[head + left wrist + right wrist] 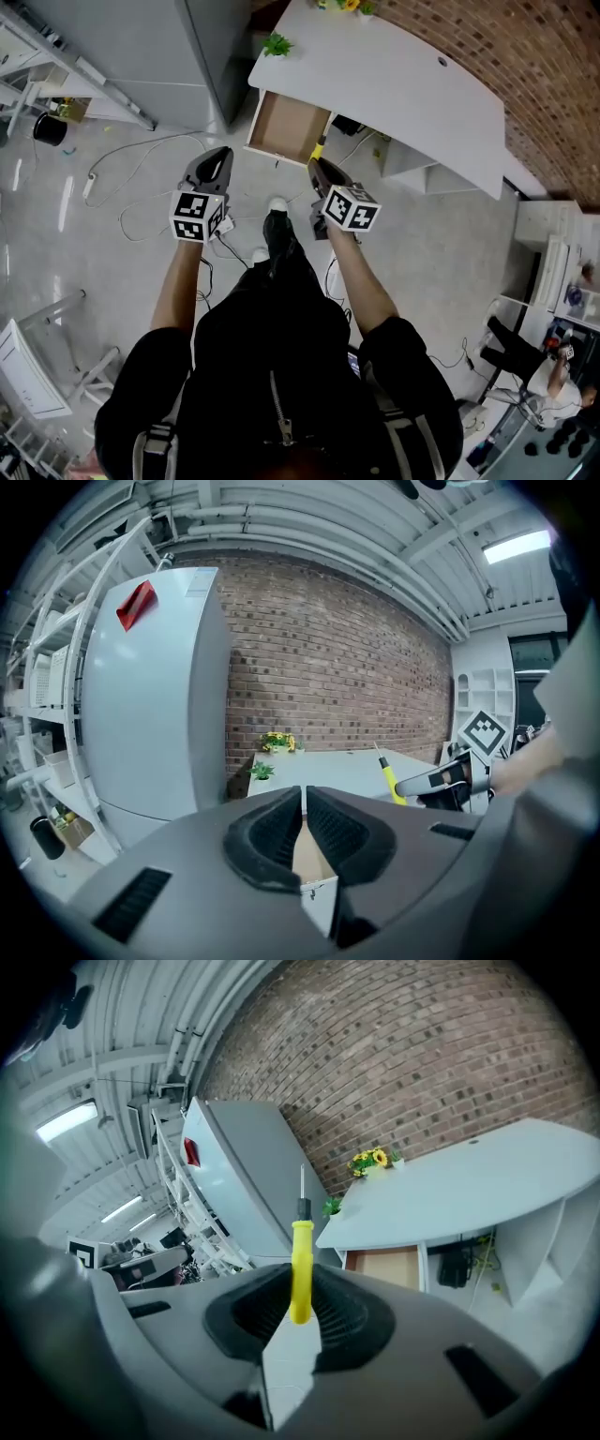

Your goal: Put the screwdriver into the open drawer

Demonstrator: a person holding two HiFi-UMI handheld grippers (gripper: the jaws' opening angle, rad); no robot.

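Stands in a dark zipped jacket [281,375] on a pale, glossy floor [84,225], one white-toed shoe [277,204] set forward, both bare forearms [178,281] stretched ahead, each bearing a tool.

Holds the left gripper [221,152] out on the left, jaws drawn together to a thin slit with nothing between them. Clamps the screwdriver [301,1241] in the right gripper [302,1283]: pads [337,1316] pressed on the lower part of the yellow handle, black collar and thin metal shaft pointing up and away beyond the jaws. Has the screwdriver in the air, short of the open drawer [286,125] and not inside it; seen from the head view, sets the yellow handle just before the drawer's near right corner.

Shows loose cables [141,178] trailing over the floor to the left of the grippers. Faces the drawer just beyond, pulled out from under the left end of the white desk [403,84], its brown bottom in plain sight and its white front turned this way. Reveals a black box [457,1265] and more cabling under the desk, right of the drawer.

Finds a small green plant [277,44] at the desk's left edge and yellow flowers [349,5] further back by the wall. Meets, left of the desk, a tall pale grey cabinet [159,705] with a red tag [137,604] near its top, and white shelving [52,667] beside that. Ends at the red brick wall [328,658] behind the desk, under white ceiling beams and a lit strip lamp [516,546].
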